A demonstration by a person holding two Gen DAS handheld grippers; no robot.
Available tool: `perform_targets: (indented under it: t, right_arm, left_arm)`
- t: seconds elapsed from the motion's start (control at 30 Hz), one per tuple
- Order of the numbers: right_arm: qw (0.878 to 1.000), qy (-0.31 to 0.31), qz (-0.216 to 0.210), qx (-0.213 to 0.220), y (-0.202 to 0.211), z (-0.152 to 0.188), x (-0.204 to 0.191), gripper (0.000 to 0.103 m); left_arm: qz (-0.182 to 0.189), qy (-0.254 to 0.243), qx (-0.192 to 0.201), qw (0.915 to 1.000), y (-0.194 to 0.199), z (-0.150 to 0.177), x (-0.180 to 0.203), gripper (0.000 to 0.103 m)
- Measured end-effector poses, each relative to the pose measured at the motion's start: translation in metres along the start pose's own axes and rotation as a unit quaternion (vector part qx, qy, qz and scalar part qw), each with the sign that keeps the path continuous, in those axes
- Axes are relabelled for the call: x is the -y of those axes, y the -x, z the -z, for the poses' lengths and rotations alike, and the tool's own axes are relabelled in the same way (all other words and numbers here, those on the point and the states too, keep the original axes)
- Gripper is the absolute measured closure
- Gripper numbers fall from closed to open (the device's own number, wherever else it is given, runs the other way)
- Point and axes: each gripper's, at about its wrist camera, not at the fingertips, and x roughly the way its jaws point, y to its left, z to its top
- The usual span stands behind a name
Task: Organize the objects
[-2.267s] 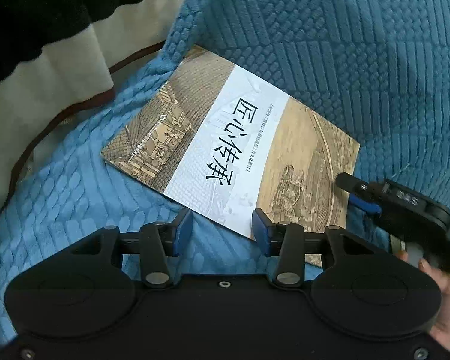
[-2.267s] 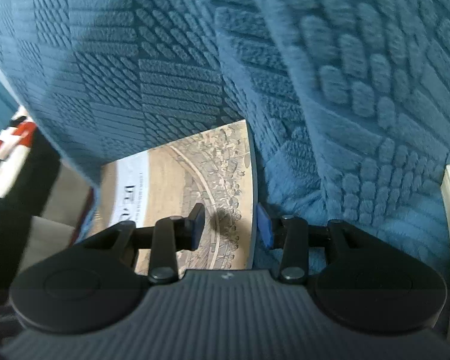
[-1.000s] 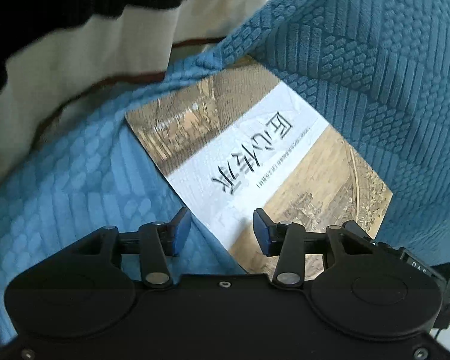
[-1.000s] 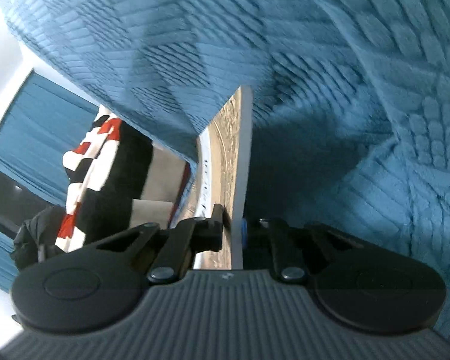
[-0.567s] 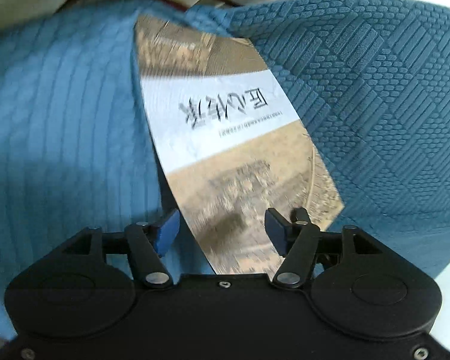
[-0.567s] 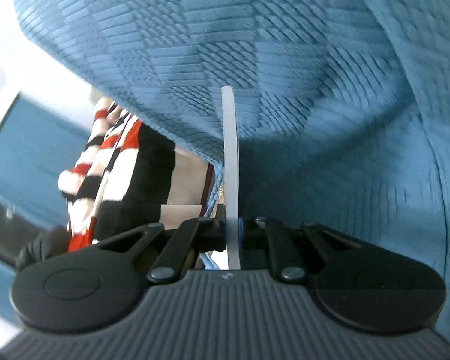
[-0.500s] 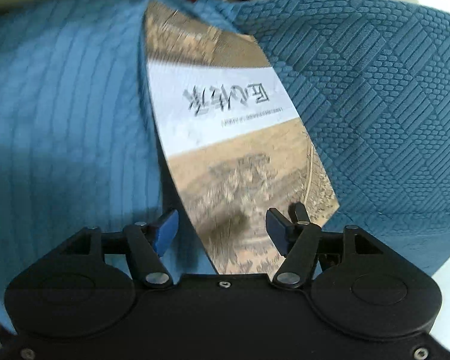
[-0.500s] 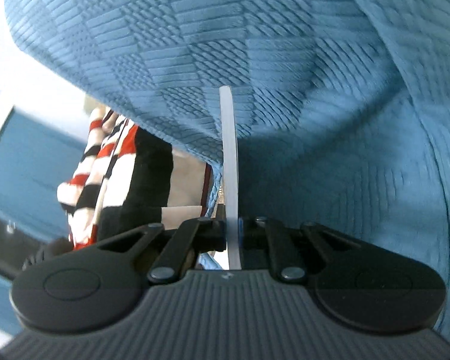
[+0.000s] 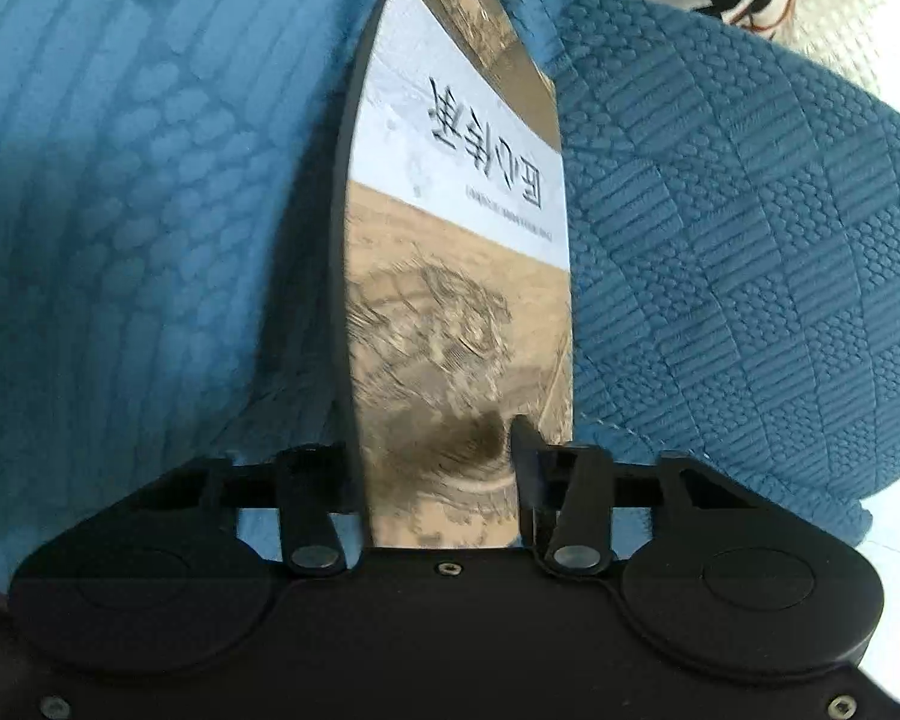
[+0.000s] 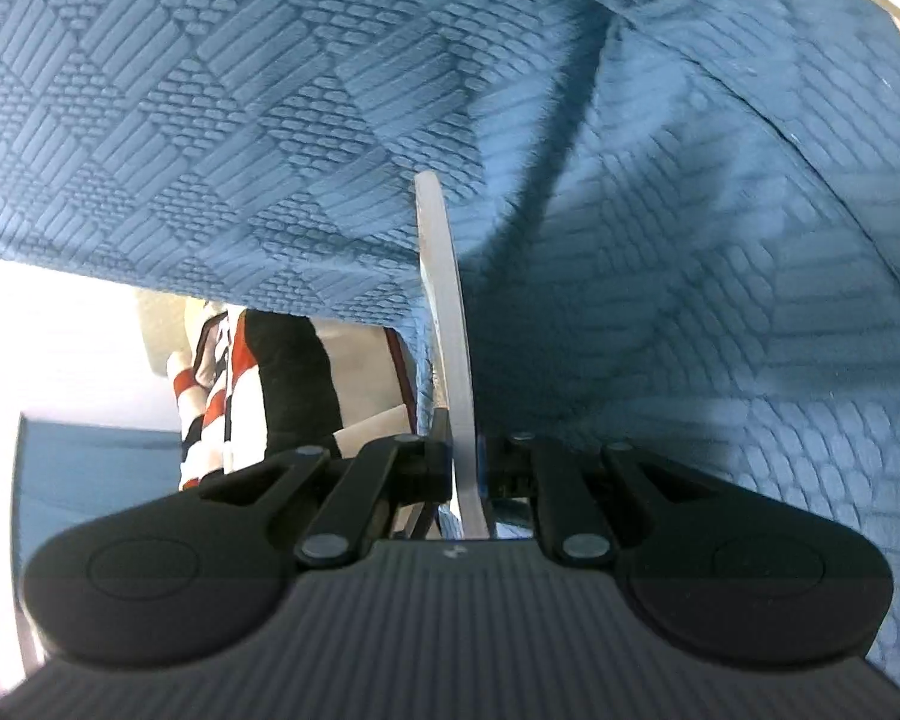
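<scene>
A thin book [image 9: 450, 276] with a tan illustrated cover and a white title band stands on edge above the blue textured cover [image 9: 750, 252]. Its lower end lies between the fingers of my left gripper [image 9: 432, 444], whose jaws are closing. The right fingertip [image 9: 521, 438] sits close to the cover face, and the left finger is mostly hidden behind the book. In the right wrist view the book [image 10: 447, 324] shows edge-on as a pale strip. My right gripper [image 10: 465, 456] is shut on its near end.
Blue quilted fabric [image 10: 720, 300] fills most of both views and folds around the book. A red, black and white striped garment [image 10: 252, 378] lies left of the book. Pale floor [image 9: 894, 570] shows at the right, past the fabric's edge.
The book went from lying flat to held on edge by the right gripper. Both views rolled. The left jaws widened around the book, then narrowed.
</scene>
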Motion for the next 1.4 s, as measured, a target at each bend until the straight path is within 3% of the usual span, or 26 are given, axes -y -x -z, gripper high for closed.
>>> perform_targets:
  t: [0.07, 0.23, 0.4, 0.57, 0.67, 0.87, 1.0, 1.1, 1.17, 1.3, 1.37, 1.4]
  right_arm:
    - [1.000, 0.002, 0.001, -0.001, -0.002, 0.000, 0.000, 0.093]
    - [1.000, -0.005, 0.008, -0.010, -0.007, -0.008, 0.007, 0.090]
    - [0.999, -0.019, 0.020, -0.024, -0.018, -0.013, 0.019, 0.084]
    - [0.999, -0.019, 0.004, -0.033, -0.029, -0.023, 0.025, 0.059]
    - [0.999, -0.015, -0.002, -0.032, -0.032, -0.034, 0.031, 0.055]
    - [1.000, 0.011, 0.003, -0.010, -0.031, -0.059, 0.030, 0.055]
    - [0.999, 0.027, 0.008, -0.022, -0.035, -0.067, 0.034, 0.056]
    - [0.999, 0.040, 0.015, -0.032, -0.044, -0.068, 0.037, 0.063]
    - [0.997, 0.068, 0.023, -0.036, -0.046, -0.062, 0.033, 0.077]
    - [0.996, 0.089, -0.001, -0.023, -0.038, -0.049, 0.022, 0.084]
    - [0.995, 0.102, -0.017, -0.019, -0.037, -0.045, 0.008, 0.089]
    - [0.993, 0.111, -0.025, -0.018, -0.032, -0.041, 0.000, 0.090]
  left_arm:
    - [-0.001, -0.007, 0.004, 1.0000, 0.000, -0.001, 0.002, 0.070]
    - [-0.017, -0.061, 0.014, 0.9979, 0.006, 0.000, 0.019, 0.090]
    - [-0.044, -0.095, 0.030, 0.9941, 0.011, -0.001, 0.032, 0.094]
    - [-0.053, -0.103, 0.026, 0.9929, 0.011, 0.000, 0.035, 0.095]
    - [-0.057, -0.120, 0.026, 0.9908, 0.013, 0.000, 0.039, 0.095]
    - [-0.054, -0.125, 0.017, 0.9905, 0.021, -0.003, 0.035, 0.095]
    - [-0.062, -0.140, 0.017, 0.9881, 0.025, -0.003, 0.037, 0.095]
    - [-0.069, -0.136, 0.017, 0.9881, 0.029, -0.006, 0.031, 0.095]
    - [-0.080, -0.143, 0.018, 0.9864, 0.031, -0.011, 0.030, 0.095]
    - [-0.069, -0.154, 0.002, 0.9857, 0.039, -0.017, 0.035, 0.094]
    - [-0.072, -0.171, 0.005, 0.9827, 0.043, -0.013, 0.039, 0.086]
    - [-0.074, -0.176, 0.006, 0.9815, 0.045, -0.011, 0.041, 0.077]
